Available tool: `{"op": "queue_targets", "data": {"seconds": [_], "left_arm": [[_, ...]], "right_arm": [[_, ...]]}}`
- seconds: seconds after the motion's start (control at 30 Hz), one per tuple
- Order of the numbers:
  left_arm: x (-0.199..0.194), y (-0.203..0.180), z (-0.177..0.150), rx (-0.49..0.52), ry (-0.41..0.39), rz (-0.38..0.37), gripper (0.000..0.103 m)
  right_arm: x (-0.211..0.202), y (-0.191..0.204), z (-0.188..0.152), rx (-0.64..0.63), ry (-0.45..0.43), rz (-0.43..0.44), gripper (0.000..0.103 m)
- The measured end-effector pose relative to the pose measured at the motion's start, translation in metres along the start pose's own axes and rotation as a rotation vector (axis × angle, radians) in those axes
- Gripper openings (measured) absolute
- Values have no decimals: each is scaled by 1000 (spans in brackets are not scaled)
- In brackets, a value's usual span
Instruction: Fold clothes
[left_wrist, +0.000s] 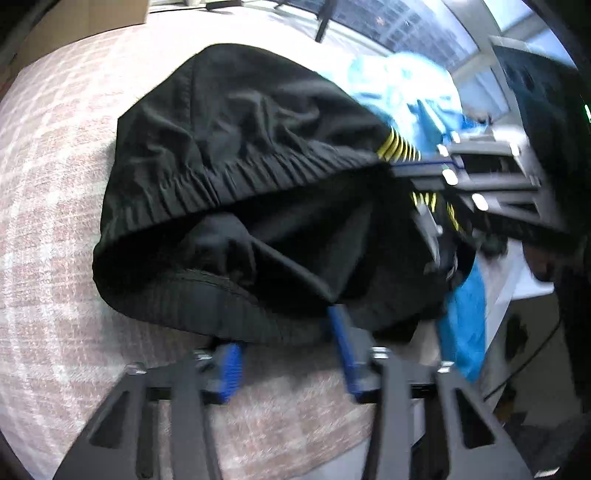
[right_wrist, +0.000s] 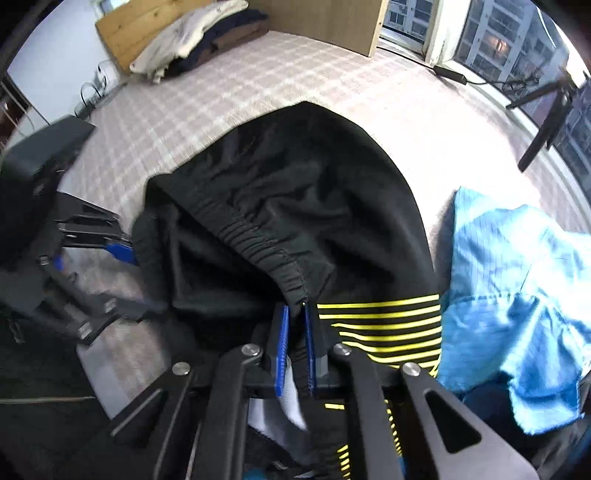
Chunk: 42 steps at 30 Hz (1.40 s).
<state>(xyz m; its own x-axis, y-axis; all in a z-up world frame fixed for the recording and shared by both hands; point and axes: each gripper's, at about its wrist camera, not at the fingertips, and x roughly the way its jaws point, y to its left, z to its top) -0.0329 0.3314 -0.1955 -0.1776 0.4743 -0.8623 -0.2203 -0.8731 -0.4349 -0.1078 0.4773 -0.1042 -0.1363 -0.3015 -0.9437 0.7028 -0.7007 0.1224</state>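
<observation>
Black shorts (left_wrist: 240, 155) with an elastic waistband and yellow stripes lie bunched on the pink checked bed cover (left_wrist: 55, 221). My left gripper (left_wrist: 284, 332) is open at the near edge of the shorts, its blue pads apart, one touching the cloth. My right gripper (right_wrist: 295, 314) is shut on the waistband of the shorts (right_wrist: 295, 192), next to the yellow stripes (right_wrist: 388, 325). The right gripper also shows at the right of the left wrist view (left_wrist: 436, 173), and the left gripper at the left of the right wrist view (right_wrist: 122, 251).
A light blue garment (right_wrist: 517, 280) lies crumpled right of the shorts, also in the left wrist view (left_wrist: 402, 88). Folded clothes (right_wrist: 199, 40) sit by a wooden headboard at the far end. A black tripod (right_wrist: 546, 122) stands by the window. The bed edge is at the right (left_wrist: 498, 295).
</observation>
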Motion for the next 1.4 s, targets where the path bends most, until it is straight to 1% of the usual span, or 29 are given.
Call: {"op": "queue_targets", "data": {"seconds": [0.03,0.07,0.1,0.17,0.2,0.3,0.37,0.4,0.43,0.47,0.5,0.57,0.63,0.67,0.73,0.8,0.83,0.87,0.9,0.93,0.97,1.03,1.1,1.13,1.2,1.23,1.27,1.33,1.4], "left_arm": [[-1,1,1,-3,-10,-10,7],[-2,1,1,0,-23,-11,3],[-3,1,1,8,-34,-17,3],[-3,2,0,23,-37,-23,3],[-4,2,-1,27,-37,-19,3],[-11,-3,-1,62,-57,0,3],[-19,-5,-1,81,-73,12,3],[-23,-5,0,89,-78,20,3],[-26,-4,1,97,-83,27,3],[-30,-4,2,102,-86,36,3],[-35,-4,4,104,-88,45,3],[-43,-3,6,108,-92,67,3],[-51,7,4,114,-93,97,3],[-55,15,4,115,-86,107,3],[-61,30,3,117,-72,128,3],[-60,37,2,98,-53,125,6],[-57,36,1,89,-43,119,10],[-52,32,0,92,-35,117,16],[-47,29,-2,95,-27,116,20],[-42,24,-3,101,-19,118,29],[-35,19,-5,114,-10,129,34],[-20,11,-8,128,9,146,36],[-8,7,-9,121,11,155,35],[-6,4,-9,126,-5,155,35],[-2,0,-8,142,-5,154,10],[-2,-1,-7,145,-6,143,3],[-6,-1,-4,150,-13,131,3],[-27,-1,5,172,-50,97,3],[-59,-1,18,199,-100,82,3]], "right_arm": [[0,-1,-1,7,13,21,11],[1,0,-3,6,21,19,12],[2,1,-3,-2,22,-8,15],[5,3,-3,-8,20,-42,17],[7,4,-2,-3,22,-36,18],[9,10,5,-8,12,-55,34],[9,12,10,-16,-1,-50,34],[9,10,13,-7,1,-38,34],[9,6,15,8,3,-26,29],[10,1,16,27,6,-22,21],[9,-5,16,52,8,-26,5],[5,-15,16,97,-9,-22,5],[-11,-24,14,157,-63,34,5],[-20,-27,13,177,-97,37,5],[-43,-34,11,214,-177,-3,5],[-56,-43,8,259,-219,-33,5],[-60,-48,5,282,-225,-43,5],[-64,-53,2,304,-232,-53,5],[-62,-56,4,320,-236,-58,5],[-59,-58,9,329,-236,-60,5],[-61,-61,4,338,-239,-64,5],[-68,-70,-8,357,-250,-69,5],[-76,-78,-15,374,-263,-71,5],[-77,-77,-14,383,-268,-78,5],[-78,-79,-9,399,-280,-102,5],[-80,-81,-9,414,-294,-115,5],[-88,-81,-12,430,-311,-120,5],[-103,-80,-16,455,-343,-126,5],[-129,-71,-21,466,-391,-152,5]]}}
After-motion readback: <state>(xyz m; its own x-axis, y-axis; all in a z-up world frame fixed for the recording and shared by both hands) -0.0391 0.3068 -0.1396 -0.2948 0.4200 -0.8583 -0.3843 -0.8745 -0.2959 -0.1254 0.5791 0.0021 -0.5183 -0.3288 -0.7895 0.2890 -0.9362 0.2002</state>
